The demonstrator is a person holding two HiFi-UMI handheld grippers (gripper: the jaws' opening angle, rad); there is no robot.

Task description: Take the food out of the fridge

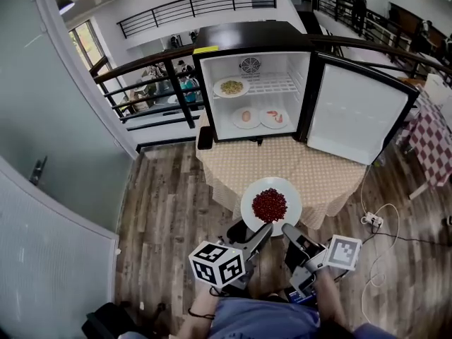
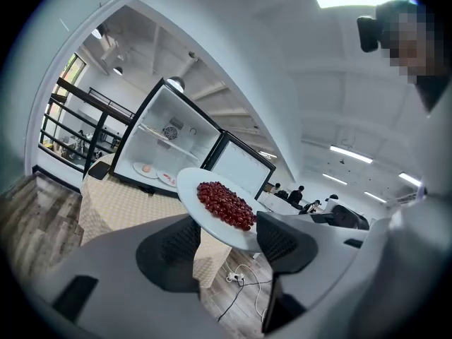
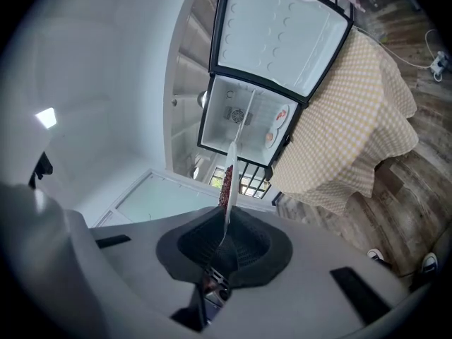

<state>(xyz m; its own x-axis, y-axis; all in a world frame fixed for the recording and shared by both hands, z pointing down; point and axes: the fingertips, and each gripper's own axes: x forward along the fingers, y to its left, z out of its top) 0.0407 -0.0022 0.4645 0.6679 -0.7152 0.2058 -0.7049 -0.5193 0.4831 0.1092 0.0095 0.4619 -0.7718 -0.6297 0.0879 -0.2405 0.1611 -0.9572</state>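
Note:
A white plate (image 1: 248,202) heaped with small red food (image 1: 269,205) hangs level in front of the table, out of the fridge (image 1: 254,55). My right gripper (image 1: 288,229) is shut on its near right rim; in the right gripper view the plate (image 3: 232,157) stands edge-on between the pads. My left gripper (image 1: 253,230) is open at the near left rim, and the plate (image 2: 205,214) lies across the gap between its spread jaws. The fridge door (image 1: 353,111) stands wide open. Inside remain a plate of yellowish food (image 1: 232,87) on the shelf and two plates (image 1: 246,117) (image 1: 275,117) on the floor.
The fridge stands on a table with a beige checked cloth (image 1: 318,168). A power strip and cables (image 1: 372,221) lie on the wooden floor at the right. A black railing (image 1: 148,90) and a glass wall (image 1: 42,119) border the left; a red checked table (image 1: 434,140) is far right.

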